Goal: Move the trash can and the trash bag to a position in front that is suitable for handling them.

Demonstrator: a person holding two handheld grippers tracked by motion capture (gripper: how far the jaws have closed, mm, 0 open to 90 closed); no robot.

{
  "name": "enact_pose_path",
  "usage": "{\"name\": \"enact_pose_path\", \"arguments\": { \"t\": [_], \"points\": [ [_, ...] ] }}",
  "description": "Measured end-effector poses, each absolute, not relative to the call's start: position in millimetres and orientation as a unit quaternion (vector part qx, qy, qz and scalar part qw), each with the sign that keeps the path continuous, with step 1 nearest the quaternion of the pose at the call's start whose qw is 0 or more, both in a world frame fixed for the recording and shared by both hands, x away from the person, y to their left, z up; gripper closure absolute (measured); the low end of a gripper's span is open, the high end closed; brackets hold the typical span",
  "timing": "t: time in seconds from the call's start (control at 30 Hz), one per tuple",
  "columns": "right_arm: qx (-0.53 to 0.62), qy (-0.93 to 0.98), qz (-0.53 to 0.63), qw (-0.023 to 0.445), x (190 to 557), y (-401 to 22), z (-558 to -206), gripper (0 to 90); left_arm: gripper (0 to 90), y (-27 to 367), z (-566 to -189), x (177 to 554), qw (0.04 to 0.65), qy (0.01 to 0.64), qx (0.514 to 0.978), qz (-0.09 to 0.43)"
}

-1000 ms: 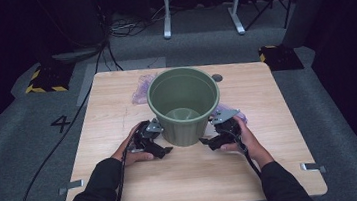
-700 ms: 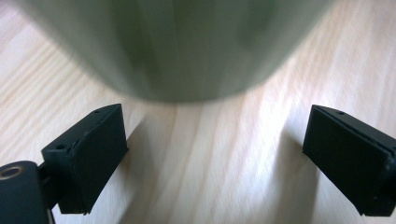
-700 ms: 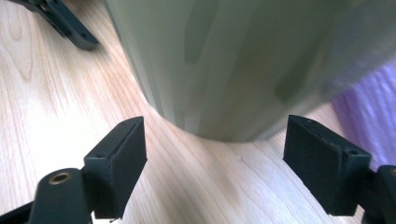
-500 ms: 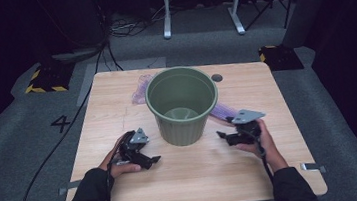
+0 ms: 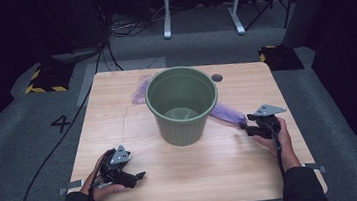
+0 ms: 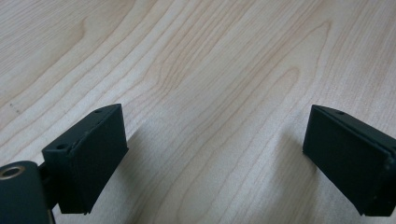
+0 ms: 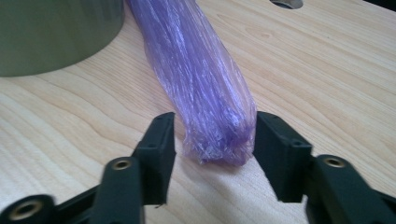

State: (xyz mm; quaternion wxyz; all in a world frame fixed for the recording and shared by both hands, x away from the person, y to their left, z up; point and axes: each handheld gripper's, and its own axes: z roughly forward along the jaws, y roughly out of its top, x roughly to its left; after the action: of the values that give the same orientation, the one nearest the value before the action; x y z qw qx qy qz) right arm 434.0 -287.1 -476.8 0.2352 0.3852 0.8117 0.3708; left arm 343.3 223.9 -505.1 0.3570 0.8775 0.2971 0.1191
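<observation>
Right gripper (image 7: pixel 210 140), jaws just closing around the purple bag (image 7: pixel 205 88) end without a firm pinch, we judge positioned to draw it from beside the bucket (image 5: pixel 182 105); left gripper (image 6: pixel 215 154) rests spread at the near left.

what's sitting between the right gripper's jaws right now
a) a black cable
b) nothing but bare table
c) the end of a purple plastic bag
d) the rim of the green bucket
c: in the right gripper view the bunched end of the purple plastic bag lies between the right gripper jaws, which have just been closing around it.
</observation>
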Motion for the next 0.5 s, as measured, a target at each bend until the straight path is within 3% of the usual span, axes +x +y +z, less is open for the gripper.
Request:
{"name": "enact_pose_path", "arguments": {
  "t": [0.1,0.33,0.5],
  "points": [
    [0.382,0.813,0.375,0.229,437,-286,-480,45.1,6.0,224,-505,341,0.356,0.302,0.876,0.121],
    [0.382,0.8,0.398,0.237,442,-288,-483,67.4,5.9,223,-505,341,0.356,0.305,0.875,0.122],
    [0.392,0.804,0.395,0.211,445,-291,-489,70.7,5.9,223,-505,341,0.356,0.305,0.875,0.122]
  ]
}}
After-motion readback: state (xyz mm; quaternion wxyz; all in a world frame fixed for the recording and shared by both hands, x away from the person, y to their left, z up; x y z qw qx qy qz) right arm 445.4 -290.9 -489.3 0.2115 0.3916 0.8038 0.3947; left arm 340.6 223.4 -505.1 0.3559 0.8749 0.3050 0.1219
